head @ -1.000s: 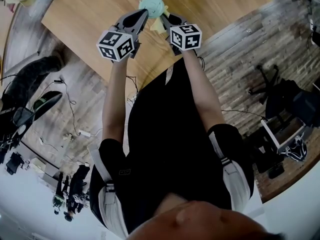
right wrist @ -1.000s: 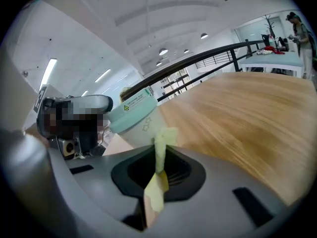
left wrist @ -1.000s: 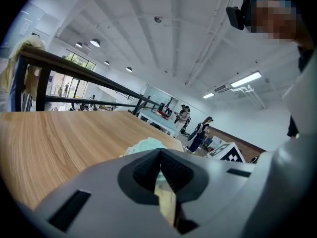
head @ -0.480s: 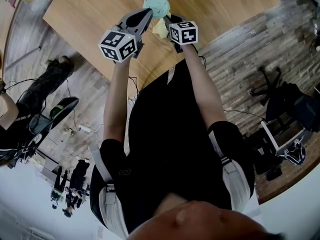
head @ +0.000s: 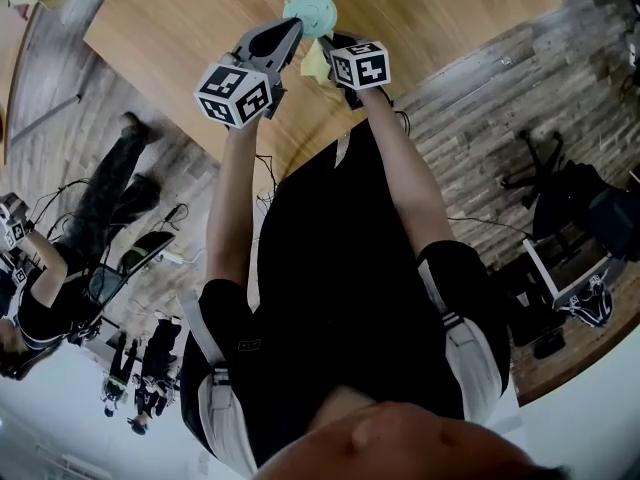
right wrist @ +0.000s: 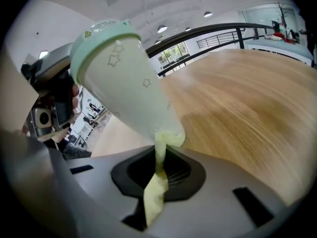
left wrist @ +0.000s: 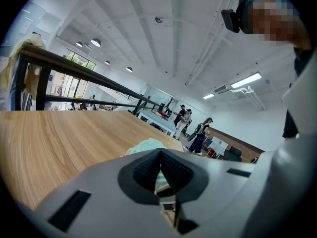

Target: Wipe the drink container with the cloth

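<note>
The wooden tabletop (head: 180, 18) fills the upper part of the head view, with plank floor (head: 500, 78) to its right and below it. The person's two arms reach forward over the tabletop's near edge, and the two grippers converge at one spot. The left gripper (head: 291, 27) comes in from the left. In its own view its fingers are drawn almost fully together, with a thin strip of pale green pinched between the pads, and the pale green container (head: 310, 10) sits directly beyond the tips. That hold appears to be on the container, but the exact part gripped cannot be made out. The container is a pale green cup with a lid and a faint star pattern. In the right gripper view it is tilted, lid end up and to the left, narrow base down at the right gripper (right wrist: 159, 157). The right gripper's fingers are closed on a yellow cloth (right wrist: 154, 195), which stands up as a folded strip between the pads, its top pressed against the container's base.
</note>
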Demonstrator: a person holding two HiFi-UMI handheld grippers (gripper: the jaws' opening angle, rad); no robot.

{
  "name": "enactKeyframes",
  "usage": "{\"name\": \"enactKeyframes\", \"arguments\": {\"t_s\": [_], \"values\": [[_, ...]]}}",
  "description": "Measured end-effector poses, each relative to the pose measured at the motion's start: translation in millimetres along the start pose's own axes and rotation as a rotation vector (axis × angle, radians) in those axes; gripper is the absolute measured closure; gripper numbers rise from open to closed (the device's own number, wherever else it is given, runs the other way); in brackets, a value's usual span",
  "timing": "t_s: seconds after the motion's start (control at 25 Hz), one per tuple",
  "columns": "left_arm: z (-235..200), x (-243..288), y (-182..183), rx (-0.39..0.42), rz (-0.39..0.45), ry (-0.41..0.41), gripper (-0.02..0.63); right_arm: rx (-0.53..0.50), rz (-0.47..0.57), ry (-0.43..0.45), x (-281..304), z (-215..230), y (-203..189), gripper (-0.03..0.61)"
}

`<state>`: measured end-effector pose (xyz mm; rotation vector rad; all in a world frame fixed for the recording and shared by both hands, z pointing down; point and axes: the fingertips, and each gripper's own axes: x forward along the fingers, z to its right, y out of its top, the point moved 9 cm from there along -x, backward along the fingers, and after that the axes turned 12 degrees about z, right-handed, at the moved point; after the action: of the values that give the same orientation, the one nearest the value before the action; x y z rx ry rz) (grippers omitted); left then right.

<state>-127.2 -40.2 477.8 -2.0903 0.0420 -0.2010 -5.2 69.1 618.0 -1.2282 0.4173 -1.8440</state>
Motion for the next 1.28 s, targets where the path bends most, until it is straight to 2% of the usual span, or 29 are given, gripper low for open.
{"name": "enactKeyframes", "arguments": {"t_s": [0.12,0.4,0.88,1.12,1.28], "values": [[-0.5,-0.4,1.5,-0.007,0.004,-0.002,0.591,0.021,0.015,0.040,-7.0,-11.4,6.1,0.535],[0.4,-0.4,-0.1,-0.014,0.015,0.009,0.591,-0.008,0.053,0.075,-23.7,-24.2,20.3,0.535],[6.4,3.4,-3.0,-0.024,0.042,0.053,0.591,-0.119,0.098,0.169,-57.2,-39.2,51.2,0.535],[9.3,2.1,-7.2,-0.022,0.054,0.095,0.591,-0.124,0.082,0.225,-73.0,-41.4,59.0,0.535],[9.2,0.6,-9.8,-0.036,0.060,0.121,0.591,-0.178,0.078,0.267,-90.9,-49.6,70.1,0.535]]}}
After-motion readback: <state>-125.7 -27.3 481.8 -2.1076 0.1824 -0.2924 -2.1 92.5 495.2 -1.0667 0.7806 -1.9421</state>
